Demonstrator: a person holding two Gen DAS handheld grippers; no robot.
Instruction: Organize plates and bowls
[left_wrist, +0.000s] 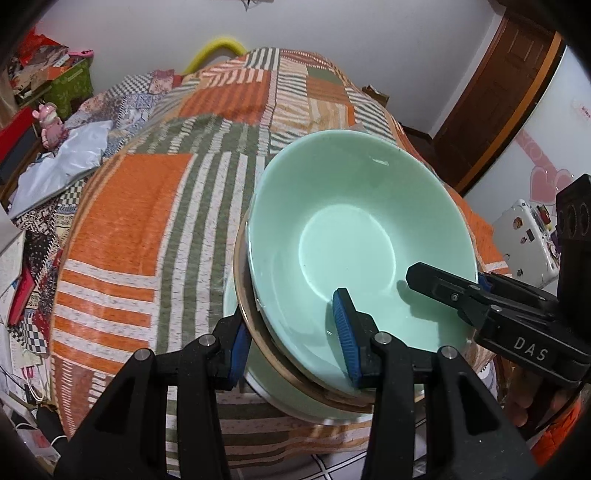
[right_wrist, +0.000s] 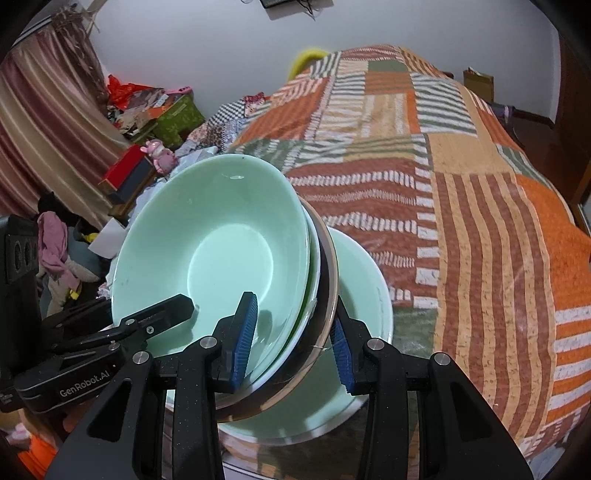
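Note:
A mint green bowl (left_wrist: 347, 229) (right_wrist: 221, 251) lies nested on top of a small stack, with a brown-rimmed metal bowl (left_wrist: 242, 291) (right_wrist: 328, 266) under it. My left gripper (left_wrist: 291, 339) is shut on the stack's near rim, one blue pad inside the mint bowl and one outside. My right gripper (right_wrist: 291, 343) clamps the opposite rim the same way, and its inner finger (left_wrist: 436, 284) shows in the left wrist view. Below the stack sits a wider pale green dish (left_wrist: 295, 398) (right_wrist: 365, 288) on the patchwork-covered table (left_wrist: 147, 221) (right_wrist: 480, 221). I cannot tell whether the stack touches it.
The orange, green and white cloth stretches far beyond the dishes. Clutter lies off the table's left side: a pink figurine (left_wrist: 50, 122) (right_wrist: 160, 153), a green box (left_wrist: 70, 85) and a curtain (right_wrist: 37, 129). A white case (left_wrist: 524, 240) and a brown door (left_wrist: 509, 92) stand right.

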